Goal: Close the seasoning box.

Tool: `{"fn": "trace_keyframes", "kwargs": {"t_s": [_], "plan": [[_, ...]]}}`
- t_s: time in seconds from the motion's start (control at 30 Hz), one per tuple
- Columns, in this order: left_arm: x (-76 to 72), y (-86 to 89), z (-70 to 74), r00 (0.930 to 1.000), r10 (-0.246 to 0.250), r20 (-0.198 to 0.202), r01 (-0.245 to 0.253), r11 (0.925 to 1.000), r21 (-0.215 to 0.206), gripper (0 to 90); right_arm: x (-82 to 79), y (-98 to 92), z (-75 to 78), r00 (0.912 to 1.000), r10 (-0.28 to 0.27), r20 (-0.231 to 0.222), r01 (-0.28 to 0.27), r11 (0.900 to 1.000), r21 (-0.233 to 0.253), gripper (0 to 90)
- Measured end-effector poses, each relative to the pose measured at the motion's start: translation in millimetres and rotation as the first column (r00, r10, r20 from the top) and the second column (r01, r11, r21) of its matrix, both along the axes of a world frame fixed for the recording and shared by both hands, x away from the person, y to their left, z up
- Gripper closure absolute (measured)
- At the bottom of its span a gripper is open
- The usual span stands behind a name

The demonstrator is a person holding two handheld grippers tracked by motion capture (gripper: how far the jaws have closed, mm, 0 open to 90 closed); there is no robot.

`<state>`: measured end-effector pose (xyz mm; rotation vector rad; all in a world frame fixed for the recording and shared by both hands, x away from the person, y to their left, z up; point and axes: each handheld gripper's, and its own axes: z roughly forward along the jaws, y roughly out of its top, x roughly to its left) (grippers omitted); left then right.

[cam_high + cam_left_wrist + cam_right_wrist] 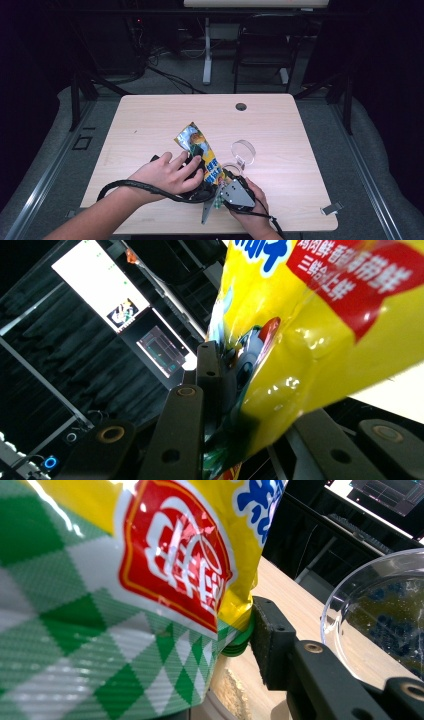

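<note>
Packet [200,150] held over the table's [150,120] near edge, long axis running from far-left down to near-right. Left gripper [225,390] is clamped on its side; right gripper [240,630] is clamped on its low corner, just above a clear dish [231,170]. Lid [243,151] lies just beyond.

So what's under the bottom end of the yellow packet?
A clear round container with pale powder sits below the yellow packet; the packet hides most of its inside.
</note>
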<state>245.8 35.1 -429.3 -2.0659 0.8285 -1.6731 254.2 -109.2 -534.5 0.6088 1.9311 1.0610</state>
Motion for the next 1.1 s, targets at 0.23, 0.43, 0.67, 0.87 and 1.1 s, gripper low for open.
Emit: {"fn": "trace_keyframes", "kwargs": {"t_s": [0.23,0.43,0.67,0.87,1.1], "plan": [[-0.4,-0.6,0.4,1.0000,-0.003,-0.002,0.003,1.0000,0.000,81.2,-0.2,0.0,0.1,1.0000,0.001,-0.004,-0.001,1.000,0.001,70.4],[-0.8,-1.2,0.5,1.0000,-0.005,0.000,0.005,1.0000,0.004,81.2,-0.3,-0.1,0.2,1.0000,0.001,-0.005,-0.001,1.000,0.000,70.4],[-1.4,-1.4,0.8,1.0000,-0.006,0.001,0.006,1.0000,0.007,81.3,-0.4,-0.1,0.1,1.0000,0.001,-0.005,-0.001,1.000,0.000,70.4],[-1.6,-1.3,0.8,1.0000,-0.006,0.000,0.006,0.9999,0.009,81.5,-0.4,-0.2,0.0,1.0000,0.001,-0.004,-0.001,1.000,0.002,70.4],[-2.3,-2.1,1.1,1.0000,-0.007,0.001,0.007,0.9999,0.010,81.4,-0.3,-0.2,0.0,1.0000,0.002,-0.004,-0.002,1.000,0.001,70.4]]}}
